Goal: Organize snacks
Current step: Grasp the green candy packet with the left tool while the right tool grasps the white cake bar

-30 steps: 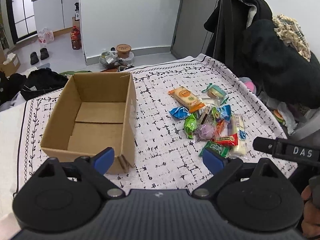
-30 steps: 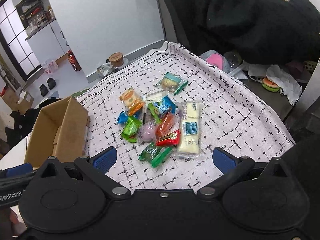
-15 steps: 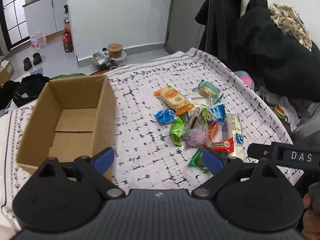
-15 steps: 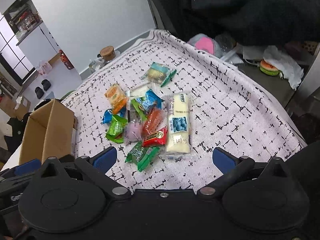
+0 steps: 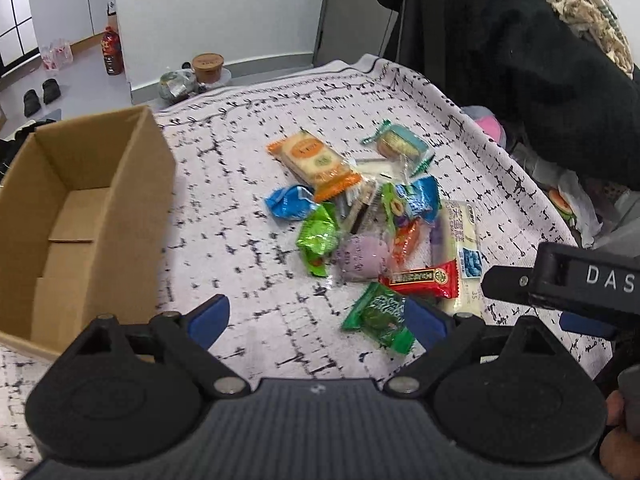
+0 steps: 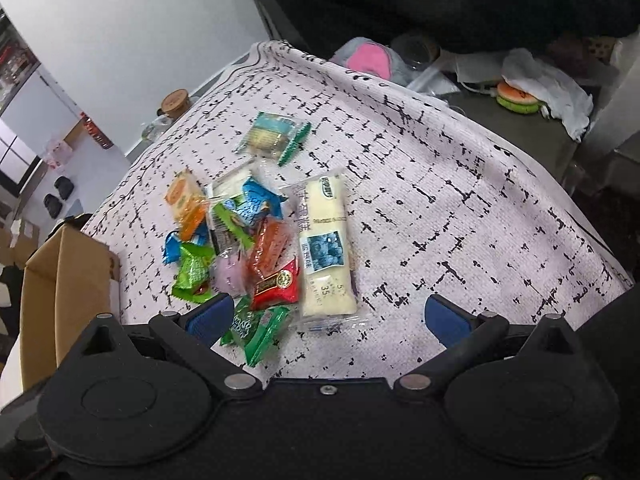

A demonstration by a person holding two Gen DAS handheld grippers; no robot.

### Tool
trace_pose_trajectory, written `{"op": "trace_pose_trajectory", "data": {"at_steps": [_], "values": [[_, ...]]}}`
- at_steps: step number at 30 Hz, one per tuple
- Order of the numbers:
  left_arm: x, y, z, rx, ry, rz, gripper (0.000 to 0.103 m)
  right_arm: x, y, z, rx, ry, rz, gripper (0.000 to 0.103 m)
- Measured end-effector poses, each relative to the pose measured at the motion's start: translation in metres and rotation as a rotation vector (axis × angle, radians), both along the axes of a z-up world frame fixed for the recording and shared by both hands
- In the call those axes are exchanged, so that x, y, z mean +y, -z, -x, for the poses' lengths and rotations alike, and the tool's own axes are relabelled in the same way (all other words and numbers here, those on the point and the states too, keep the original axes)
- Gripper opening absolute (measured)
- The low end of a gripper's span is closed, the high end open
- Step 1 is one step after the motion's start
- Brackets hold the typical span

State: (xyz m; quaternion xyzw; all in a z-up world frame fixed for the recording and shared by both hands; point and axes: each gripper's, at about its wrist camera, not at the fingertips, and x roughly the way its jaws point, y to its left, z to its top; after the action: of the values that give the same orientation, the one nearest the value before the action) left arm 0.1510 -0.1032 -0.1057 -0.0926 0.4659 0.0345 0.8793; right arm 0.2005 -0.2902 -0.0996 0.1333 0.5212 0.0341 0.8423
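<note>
You had a patterned tablecloth [image 5: 248, 240] down, black coats [image 5: 520, 60] heaped behind it, a brown-lidded jar [image 5: 207, 67] and dark slippers [image 5: 40, 94] on the floor, plus a burger-shaped toy [image 6: 516, 98].

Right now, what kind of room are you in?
Probably a lived-in home, not a shop or lab. A patterned cloth covers the table, dark coats hang beside it, and shoes sit on the floor near white cabinets.
</note>
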Motion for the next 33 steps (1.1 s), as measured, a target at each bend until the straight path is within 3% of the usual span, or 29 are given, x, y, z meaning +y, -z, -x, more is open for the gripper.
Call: {"op": "trace_pose_trajectory", "data": {"at_steps": [10, 15, 20, 27, 33], "values": [[-0.017, 0.027, -0.023, 0.032, 0.005, 0.043, 0.095, -0.005, 0.016, -0.015, 0.045, 0.041, -0.017, 0.102], [-0.019, 0.042, -0.033, 0.047, -0.022, 0.065, 0.094, -0.009, 0.027, -0.023, 0.072, 0.074, -0.043, 0.088], [-0.016, 0.054, -0.037, 0.086, -0.057, 0.104, 0.084, -0.008, 0.033, -0.027, 0.071, 0.087, -0.044, 0.077], [-0.003, 0.058, -0.036, 0.118, -0.098, 0.131, 0.033, 0.001, 0.044, -0.035, 0.099, 0.070, -0.014, 0.065], [0.006, 0.055, -0.033, 0.107, -0.113, 0.152, 0.028, 0.010, 0.052, -0.041, 0.110, 0.065, 0.030, 0.063]]}}
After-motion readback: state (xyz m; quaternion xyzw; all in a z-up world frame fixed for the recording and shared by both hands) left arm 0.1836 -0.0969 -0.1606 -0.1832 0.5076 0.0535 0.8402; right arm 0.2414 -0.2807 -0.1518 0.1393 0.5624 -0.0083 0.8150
